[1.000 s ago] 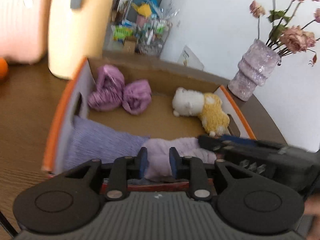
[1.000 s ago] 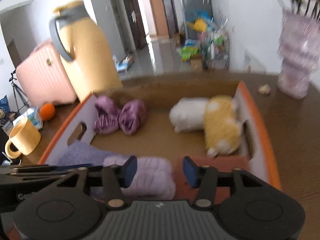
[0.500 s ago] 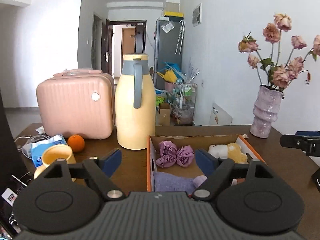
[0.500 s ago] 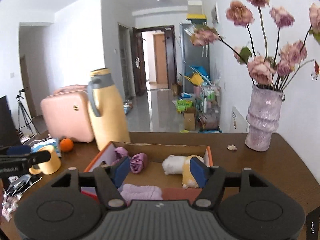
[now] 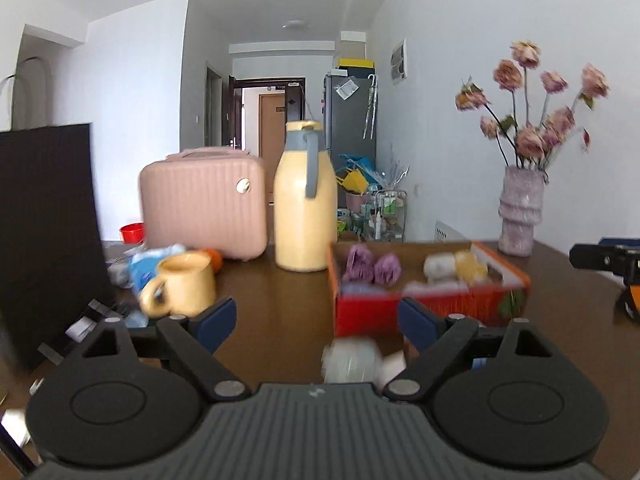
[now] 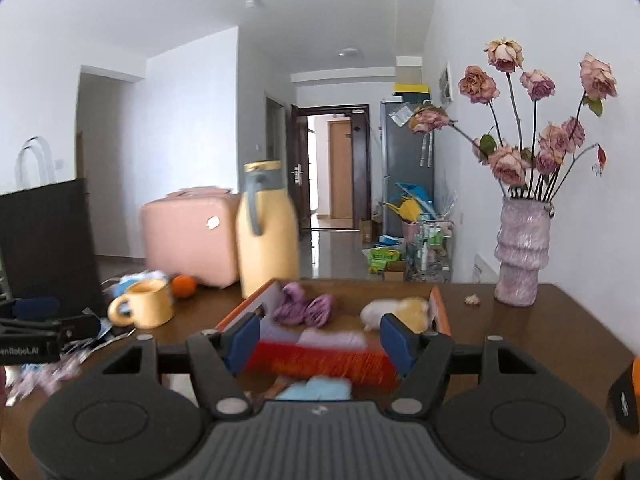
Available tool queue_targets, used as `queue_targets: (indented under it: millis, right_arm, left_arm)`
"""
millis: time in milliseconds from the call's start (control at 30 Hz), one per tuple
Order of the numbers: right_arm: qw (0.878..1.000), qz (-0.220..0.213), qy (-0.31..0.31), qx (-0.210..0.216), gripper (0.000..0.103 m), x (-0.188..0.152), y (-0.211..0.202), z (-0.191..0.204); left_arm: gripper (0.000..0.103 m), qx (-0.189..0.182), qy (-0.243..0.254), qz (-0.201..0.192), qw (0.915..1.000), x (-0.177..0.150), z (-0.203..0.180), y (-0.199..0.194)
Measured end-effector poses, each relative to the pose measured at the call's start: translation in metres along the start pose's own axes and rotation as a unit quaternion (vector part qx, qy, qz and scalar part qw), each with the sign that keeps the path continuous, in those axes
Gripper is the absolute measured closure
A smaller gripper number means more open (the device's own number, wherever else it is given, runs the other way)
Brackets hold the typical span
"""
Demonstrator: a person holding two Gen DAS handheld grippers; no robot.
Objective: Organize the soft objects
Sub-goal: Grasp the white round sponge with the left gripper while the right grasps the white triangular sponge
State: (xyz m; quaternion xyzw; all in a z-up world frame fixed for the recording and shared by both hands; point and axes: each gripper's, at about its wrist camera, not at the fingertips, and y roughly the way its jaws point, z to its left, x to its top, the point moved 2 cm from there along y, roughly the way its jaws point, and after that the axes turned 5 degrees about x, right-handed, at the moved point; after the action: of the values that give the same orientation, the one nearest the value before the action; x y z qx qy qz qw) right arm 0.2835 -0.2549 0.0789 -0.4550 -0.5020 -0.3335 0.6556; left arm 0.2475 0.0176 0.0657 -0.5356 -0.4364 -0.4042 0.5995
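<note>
An orange cardboard box (image 5: 432,310) (image 6: 320,362) stands on the brown table. Inside lie two purple soft bundles (image 5: 370,268) (image 6: 304,308), a white and yellow plush (image 5: 456,266) (image 6: 396,310) and a folded lilac cloth (image 6: 332,338). My left gripper (image 5: 316,322) hangs well back from the box, its jaws opening wide with nothing between them. My right gripper (image 6: 318,340) is open and empty, also back from the box. A blurred white soft thing (image 5: 350,360) and a light blue one (image 6: 316,390) lie on the table in front of the box.
A yellow jug (image 5: 306,200), a pink case (image 5: 204,200), a yellow mug (image 5: 180,284) and an orange (image 6: 184,286) stand left of the box. A vase of dried roses (image 6: 520,252) is at the right. A black panel (image 5: 44,232) rises at the far left.
The left gripper let go of the lilac cloth, which now lies in the box. Both grippers drew back and rose from the box, and their jaws widened.
</note>
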Motion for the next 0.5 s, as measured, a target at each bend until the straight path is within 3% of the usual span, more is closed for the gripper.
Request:
queue_targets:
  millis: [100,200,267,367,500]
  right_arm:
    - [1.0,0.013,-0.004,0.028,0.037,-0.036,-0.021,0.014]
    - [0.998,0.035,0.004,0.042,0.037,-0.069,-0.041,0.025]
    - [0.997,0.048,0.024,0.047,0.037,-0.088,-0.051,0.03]
    - [0.995,0.066,0.047,0.059,0.037,-0.109,-0.059,0.038]
    - [0.996,0.072,0.025,0.054,0.037,-0.115,-0.061,0.05]
  left_arm:
    - [0.004,0.006,0.011,-0.006,0.9999,-0.035,0.01,-0.039]
    - [0.004,-0.013,-0.01,0.022,0.9996,-0.067,0.024,-0.065]
    - [0.004,-0.016,-0.01,0.047,0.9987,-0.082,0.025,-0.071]
    - [0.004,-0.013,0.008,0.048,0.9987,-0.096,0.022,-0.075]
    - [0.004,-0.022,0.01,0.054,0.9982,-0.095,0.016,-0.066]
